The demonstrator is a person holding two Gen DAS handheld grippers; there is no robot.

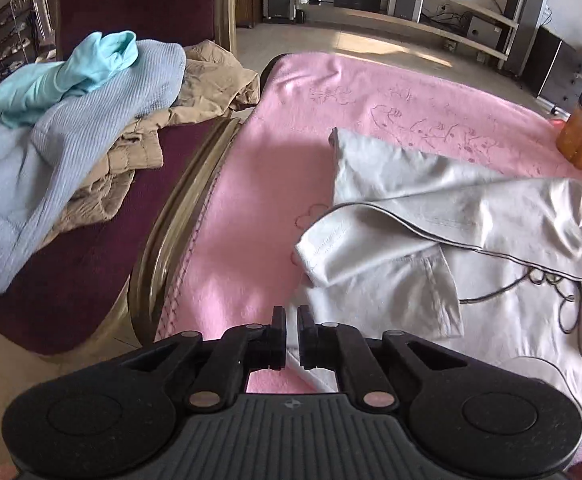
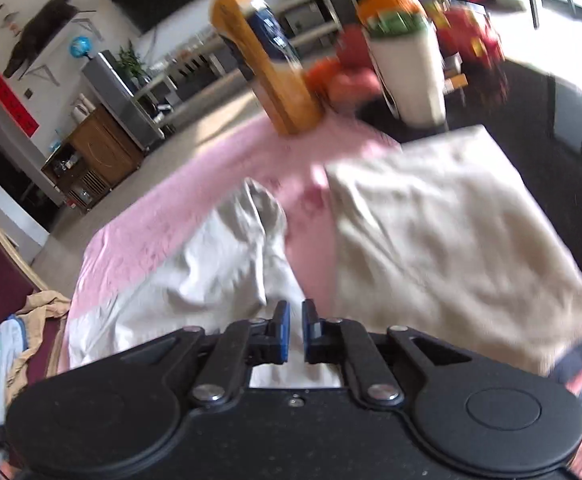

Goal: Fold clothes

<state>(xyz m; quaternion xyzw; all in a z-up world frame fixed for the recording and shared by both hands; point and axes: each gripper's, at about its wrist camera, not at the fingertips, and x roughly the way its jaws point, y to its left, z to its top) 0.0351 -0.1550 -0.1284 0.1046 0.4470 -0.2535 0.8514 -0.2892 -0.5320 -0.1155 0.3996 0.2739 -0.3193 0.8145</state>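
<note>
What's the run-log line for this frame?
task: fold clothes | left gripper: shut on grey garment edge | right gripper: shut on garment | surface: pink blanket

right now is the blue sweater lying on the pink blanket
No, the blue sweater lies in a pile on the chair to the left, apart from the pink blanket, where only the grey garment lies.

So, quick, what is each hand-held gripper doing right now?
Left hand-held gripper: nearly closed, pinching an edge of the light grey garment.
Right hand-held gripper: nearly closed over that garment; grip unclear.
</note>
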